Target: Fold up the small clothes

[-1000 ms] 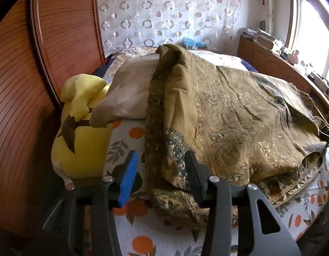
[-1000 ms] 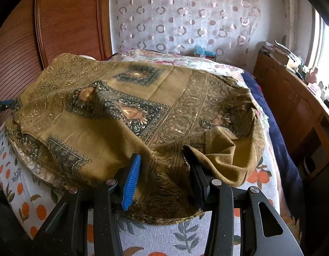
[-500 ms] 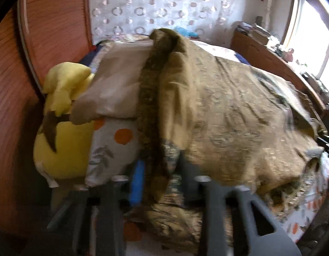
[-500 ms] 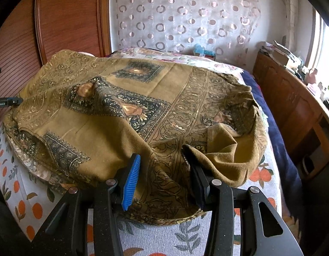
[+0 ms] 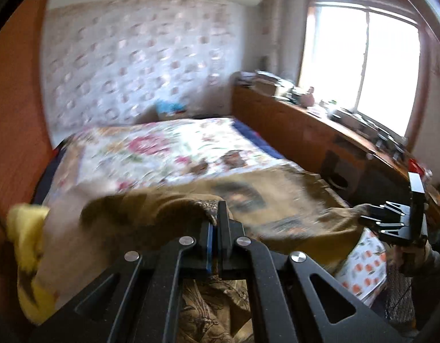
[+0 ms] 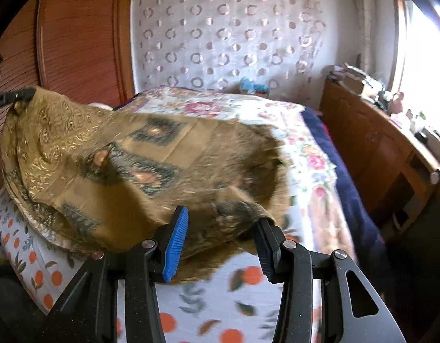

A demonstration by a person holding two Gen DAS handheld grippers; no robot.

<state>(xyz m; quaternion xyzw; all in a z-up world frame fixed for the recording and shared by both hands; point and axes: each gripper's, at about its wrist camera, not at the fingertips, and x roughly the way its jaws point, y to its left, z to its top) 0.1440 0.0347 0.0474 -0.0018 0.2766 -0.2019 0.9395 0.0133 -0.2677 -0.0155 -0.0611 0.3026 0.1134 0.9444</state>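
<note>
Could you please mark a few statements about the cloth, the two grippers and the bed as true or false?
1. The left gripper is shut on the cloth. True.
2. The right gripper's jaws are pressed together. False: they stand apart, with cloth between them.
3. A yellow toy lies beside the cloth. True.
4. The sheet is plain blue. False: it is white with oranges.

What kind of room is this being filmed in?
Most likely a home bedroom. A bed with a floral cover fills most of the room, a long wooden cabinet cluttered with household things runs under a bright window, and a patterned curtain hangs on the far wall.
</note>
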